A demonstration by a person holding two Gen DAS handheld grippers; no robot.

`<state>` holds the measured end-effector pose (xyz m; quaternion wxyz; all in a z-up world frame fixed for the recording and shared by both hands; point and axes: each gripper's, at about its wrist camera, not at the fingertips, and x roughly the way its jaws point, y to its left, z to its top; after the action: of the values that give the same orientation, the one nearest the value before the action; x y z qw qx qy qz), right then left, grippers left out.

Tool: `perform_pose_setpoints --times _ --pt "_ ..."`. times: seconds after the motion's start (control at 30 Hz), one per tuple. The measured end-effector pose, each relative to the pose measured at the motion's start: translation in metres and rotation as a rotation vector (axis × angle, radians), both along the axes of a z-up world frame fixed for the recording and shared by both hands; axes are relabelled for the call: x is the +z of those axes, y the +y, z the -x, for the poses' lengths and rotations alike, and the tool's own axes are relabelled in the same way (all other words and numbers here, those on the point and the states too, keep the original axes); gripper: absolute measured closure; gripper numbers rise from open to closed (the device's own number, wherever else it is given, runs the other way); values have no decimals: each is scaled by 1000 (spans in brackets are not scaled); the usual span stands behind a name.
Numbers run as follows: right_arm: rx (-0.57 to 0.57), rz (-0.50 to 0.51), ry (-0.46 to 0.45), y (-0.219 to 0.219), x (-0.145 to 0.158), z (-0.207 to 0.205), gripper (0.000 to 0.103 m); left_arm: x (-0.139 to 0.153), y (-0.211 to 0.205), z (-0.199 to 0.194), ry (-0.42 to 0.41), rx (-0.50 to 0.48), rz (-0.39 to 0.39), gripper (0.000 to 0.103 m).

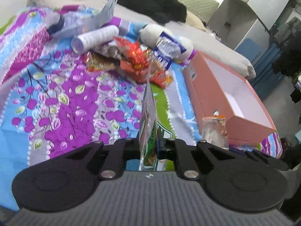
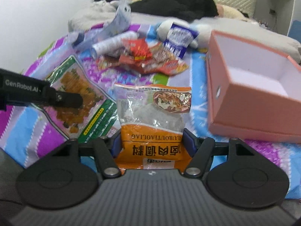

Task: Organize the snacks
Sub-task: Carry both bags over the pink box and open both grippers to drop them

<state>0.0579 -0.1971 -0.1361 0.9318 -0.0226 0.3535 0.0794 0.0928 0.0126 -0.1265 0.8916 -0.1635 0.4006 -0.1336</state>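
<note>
Each gripper has a packet lifted off the bed: the left gripper jaws pinch a green packet edge-on, the right gripper jaws clasp an orange packet across its width. Next, likely carry both to the pink box; beyond, the snack pile waits.

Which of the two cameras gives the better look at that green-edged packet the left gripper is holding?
The right wrist view: it shows the green-edged packet face-on, with its printed picture and green border, and the left gripper clamped across it. The left wrist view shows the packet only edge-on, a thin strip between that gripper's shut fingers.
</note>
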Motion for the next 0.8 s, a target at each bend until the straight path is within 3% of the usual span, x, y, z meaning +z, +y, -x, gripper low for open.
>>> perform_pose_setpoints --times 0.43,0.8 --pt "-56 -31 -119 -31 66 27 36 61 -35 22 -87 -32 -16 89" --pt "-208 -32 -149 -77 81 59 36 84 -83 25 -123 -136 3 89"
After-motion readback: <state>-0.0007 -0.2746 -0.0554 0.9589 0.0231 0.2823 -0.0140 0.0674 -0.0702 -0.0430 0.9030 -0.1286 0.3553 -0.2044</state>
